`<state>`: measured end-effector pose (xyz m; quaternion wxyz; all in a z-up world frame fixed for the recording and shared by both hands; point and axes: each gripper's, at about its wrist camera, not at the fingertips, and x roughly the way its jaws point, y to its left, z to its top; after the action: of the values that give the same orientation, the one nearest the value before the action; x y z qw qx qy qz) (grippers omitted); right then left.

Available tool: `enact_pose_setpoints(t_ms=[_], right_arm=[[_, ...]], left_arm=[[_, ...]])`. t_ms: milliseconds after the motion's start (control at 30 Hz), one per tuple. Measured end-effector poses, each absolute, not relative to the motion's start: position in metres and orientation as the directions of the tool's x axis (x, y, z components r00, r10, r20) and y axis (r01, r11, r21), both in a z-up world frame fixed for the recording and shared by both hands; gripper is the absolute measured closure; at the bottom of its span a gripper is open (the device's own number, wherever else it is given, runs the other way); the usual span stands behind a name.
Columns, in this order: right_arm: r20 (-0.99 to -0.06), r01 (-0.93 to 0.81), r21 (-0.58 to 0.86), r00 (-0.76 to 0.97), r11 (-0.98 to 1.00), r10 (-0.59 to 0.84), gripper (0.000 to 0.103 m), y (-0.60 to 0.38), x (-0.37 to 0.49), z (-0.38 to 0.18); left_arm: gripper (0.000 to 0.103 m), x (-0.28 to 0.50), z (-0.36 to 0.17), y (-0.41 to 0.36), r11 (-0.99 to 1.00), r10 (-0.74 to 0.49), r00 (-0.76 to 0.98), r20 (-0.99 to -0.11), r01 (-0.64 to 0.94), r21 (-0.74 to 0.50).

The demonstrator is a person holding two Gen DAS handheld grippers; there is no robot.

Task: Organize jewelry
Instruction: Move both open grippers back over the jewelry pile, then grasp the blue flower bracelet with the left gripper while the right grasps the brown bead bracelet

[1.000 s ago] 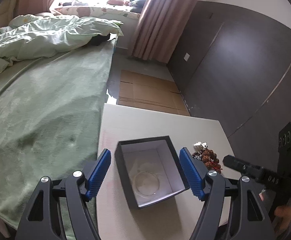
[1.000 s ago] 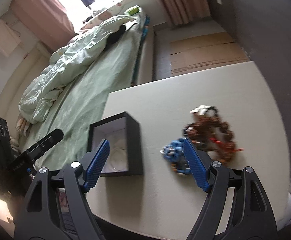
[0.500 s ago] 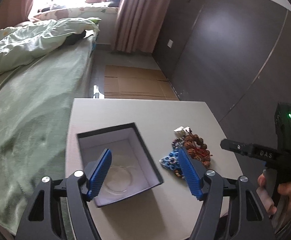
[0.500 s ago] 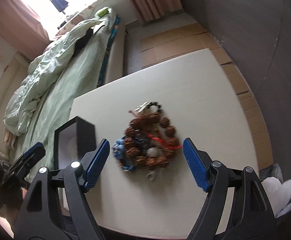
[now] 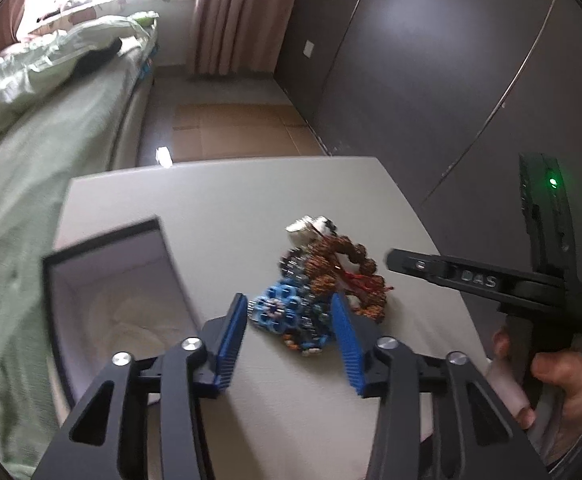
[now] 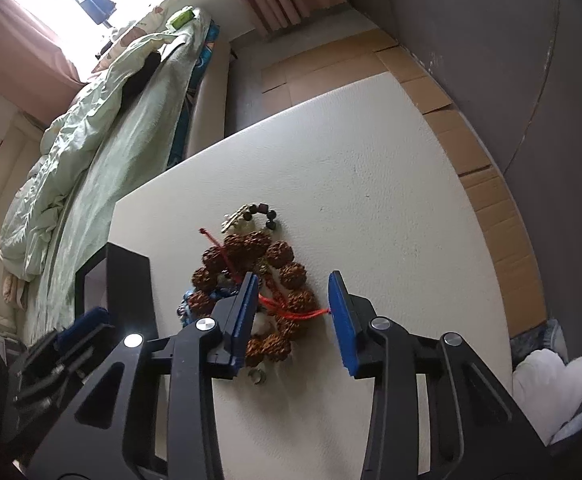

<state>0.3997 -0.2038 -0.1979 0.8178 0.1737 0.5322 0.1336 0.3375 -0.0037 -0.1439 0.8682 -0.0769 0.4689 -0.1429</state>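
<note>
Pale table point(image 6: 371, 184), open black box point(image 5: 103, 280) at left, heaped bead bracelets point(image 6: 267, 288) just beside it

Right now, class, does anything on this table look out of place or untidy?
Yes. The jewelry lies in one tangled heap on the table: a brown bead bracelet with red cord overlapping a blue beaded piece, instead of sitting in the open black box beside it.

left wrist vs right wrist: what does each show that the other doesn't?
Left wrist only: the pale inside of the open black box and the hand holding the right gripper.
Right wrist only: white cloth off the table's right edge.
Both: the bracelet pile, table, green bed. Left gripper jaws open too.
</note>
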Motion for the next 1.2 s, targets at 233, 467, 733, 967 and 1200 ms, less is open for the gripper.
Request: enact_pose_setpoints(t_ms=[233, 467, 733, 967, 1200], right_arm=[[-0.839, -0.050, 0.419, 0.361, 0.907, 0.407, 0.077, -0.199, 0.416, -0.216], [-0.839, -0.076, 0.422, 0.345, 0.903, 0.421, 0.077, -0.195, 0.421, -0.221], [-0.856, -0.103, 0.393, 0.324, 0.914, 0.404, 0.077, -0.186, 0.422, -0.226], [-0.867, -0.110, 0.361, 0.327, 0.926, 0.377, 0.084, -0.183, 0.417, -0.225], [-0.832, -0.087, 0.393, 0.391, 0.915, 0.394, 0.084, -0.197, 0.410, -0.208]], left_arm=[[0.071, 0.341, -0.161, -0.018, 0.947, -0.316, 0.500, -0.806, 0.114, -0.300], [0.072, 0.343, -0.177, -0.016, 0.950, -0.278, 0.506, -0.817, 0.022, -0.310], [0.077, 0.340, -0.178, -0.007, 0.979, -0.153, 0.541, -0.827, -0.032, -0.202], [0.064, 0.337, -0.173, 0.017, 0.975, -0.102, 0.530, -0.842, -0.115, -0.191], [0.045, 0.335, -0.166, 0.005, 0.962, -0.197, 0.557, -0.807, -0.052, -0.270]])
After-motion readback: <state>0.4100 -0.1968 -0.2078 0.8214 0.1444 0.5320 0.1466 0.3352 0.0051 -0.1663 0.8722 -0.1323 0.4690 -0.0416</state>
